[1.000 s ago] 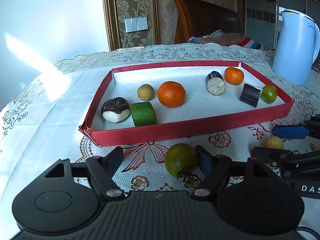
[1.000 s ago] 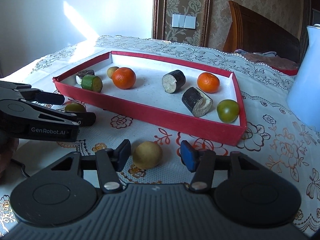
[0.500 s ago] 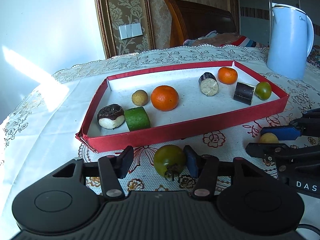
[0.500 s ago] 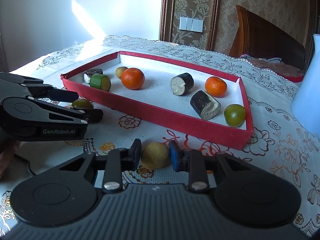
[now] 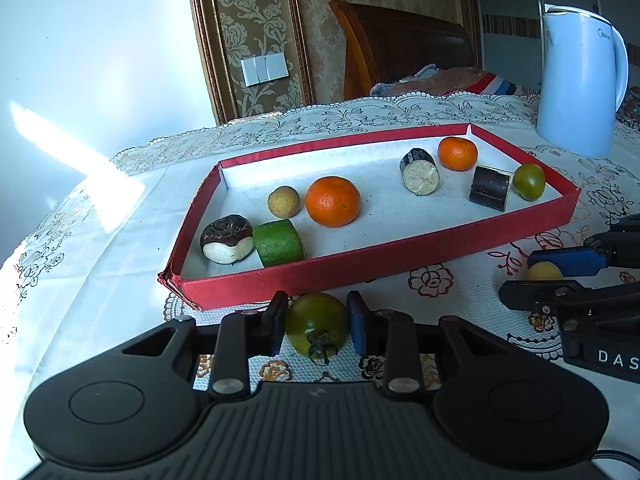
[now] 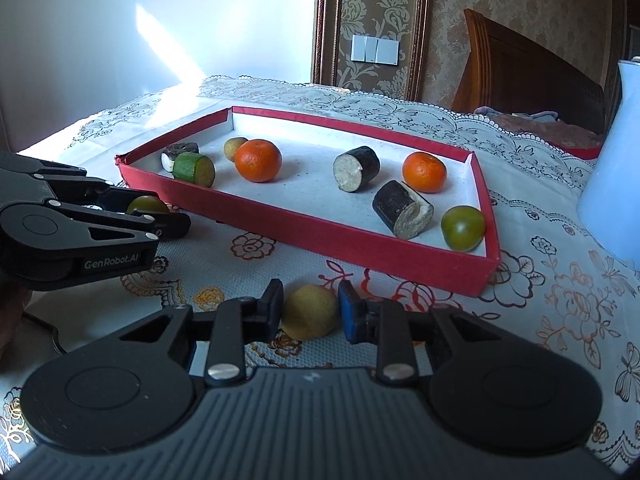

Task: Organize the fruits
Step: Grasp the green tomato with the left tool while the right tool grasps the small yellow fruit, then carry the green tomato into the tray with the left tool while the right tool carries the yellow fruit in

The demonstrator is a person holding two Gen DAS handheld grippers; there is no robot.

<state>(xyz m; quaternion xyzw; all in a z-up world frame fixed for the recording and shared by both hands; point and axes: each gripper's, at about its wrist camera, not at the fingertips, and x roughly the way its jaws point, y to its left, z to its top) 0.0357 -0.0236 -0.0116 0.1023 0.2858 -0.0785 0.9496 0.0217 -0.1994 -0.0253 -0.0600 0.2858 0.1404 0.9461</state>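
Note:
My left gripper [image 5: 317, 322] is shut on a green tomato [image 5: 317, 323] just in front of the red tray [image 5: 360, 266]. My right gripper [image 6: 310, 310] is shut on a yellow round fruit [image 6: 310, 312] before the tray's near wall [image 6: 360, 240]. Each gripper shows in the other's view: the right one [image 5: 560, 276] with the yellow fruit [image 5: 543, 271], the left one [image 6: 160, 216] with the tomato [image 6: 146, 204]. The tray holds two oranges [image 5: 333, 201] [image 5: 457, 153], a second green tomato [image 5: 529, 182], a small yellow fruit [image 5: 283, 201], a cucumber piece [image 5: 279, 242] and dark eggplant pieces [image 5: 419, 172].
A light-blue kettle [image 5: 576, 84] stands behind the tray's right end. A chocolate-topped piece [image 5: 227, 238] lies in the tray's left corner. A lace floral tablecloth [image 6: 560, 300] covers the table. A wooden headboard [image 5: 400, 48] stands behind.
Both grippers have closed on their fruits: the left on the green tomato, the right on the yellow fruit. Both views have risen a little relative to the tray.

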